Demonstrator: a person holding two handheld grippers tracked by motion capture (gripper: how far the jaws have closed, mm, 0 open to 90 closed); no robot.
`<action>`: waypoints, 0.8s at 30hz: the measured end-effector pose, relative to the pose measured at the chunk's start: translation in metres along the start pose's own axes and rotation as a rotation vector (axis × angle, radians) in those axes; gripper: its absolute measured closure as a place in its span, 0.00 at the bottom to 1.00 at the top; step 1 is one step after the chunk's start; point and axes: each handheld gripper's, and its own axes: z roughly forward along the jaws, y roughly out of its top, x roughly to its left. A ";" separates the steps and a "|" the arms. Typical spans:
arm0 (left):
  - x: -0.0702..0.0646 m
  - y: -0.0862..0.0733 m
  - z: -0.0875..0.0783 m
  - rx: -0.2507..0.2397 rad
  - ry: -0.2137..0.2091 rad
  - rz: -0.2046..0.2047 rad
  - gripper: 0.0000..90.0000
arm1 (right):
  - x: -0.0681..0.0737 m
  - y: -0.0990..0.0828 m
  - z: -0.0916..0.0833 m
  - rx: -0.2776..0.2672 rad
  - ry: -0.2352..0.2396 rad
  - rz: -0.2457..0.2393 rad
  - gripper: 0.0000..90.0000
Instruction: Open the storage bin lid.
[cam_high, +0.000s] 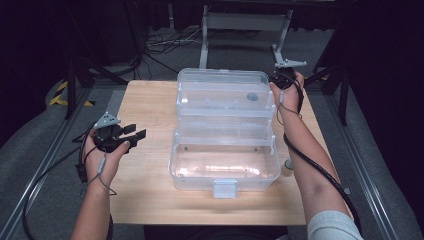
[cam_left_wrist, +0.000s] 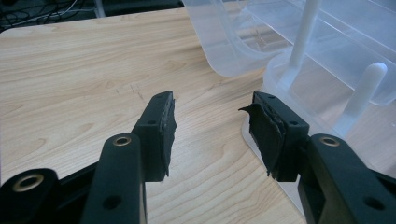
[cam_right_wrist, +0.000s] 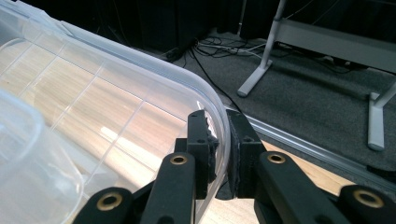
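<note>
Right tool (cam_right_wrist: 223, 154): jaws pinched on the thin rim of the lid (cam_high: 223, 91) at its far right corner, one pad inside the wall, one outside. Left tool (cam_high: 131, 135): jaws wide apart, nothing held, hovering over bare surface (cam_high: 145, 105) just left of the box.

The clear plastic storage box (cam_high: 225, 165) is seen mid-surface, lid swung open and tilted back, an inner tray (cam_high: 223, 131) stepped up between lid and base, white latch (cam_high: 225, 188) on the near wall. Box appears empty.

Handling, judged from the look: light, thin-walled, glossy, so slippery under the pads; the lid is likely to flex and twist if driven from one corner alone. Not fragile as such, but the tray's slim white link arms (cam_left_wrist: 301, 39) and the hinge are probably the weak points. Best hold is judged to be the rolled rim, near a corner where it is stiffest; the base could be steadied by the left tool at its near left wall, since an empty box is apt to slide
</note>
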 end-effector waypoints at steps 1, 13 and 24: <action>0.000 0.000 0.000 0.003 0.000 0.000 0.57 | 0.000 0.000 0.001 0.001 0.004 0.004 0.91; 0.003 -0.001 0.001 0.004 0.002 -0.005 0.57 | -0.005 -0.009 0.010 0.018 0.027 0.039 0.91; 0.005 -0.003 0.001 0.007 -0.001 -0.012 0.57 | -0.008 -0.013 0.016 0.037 0.050 0.056 0.90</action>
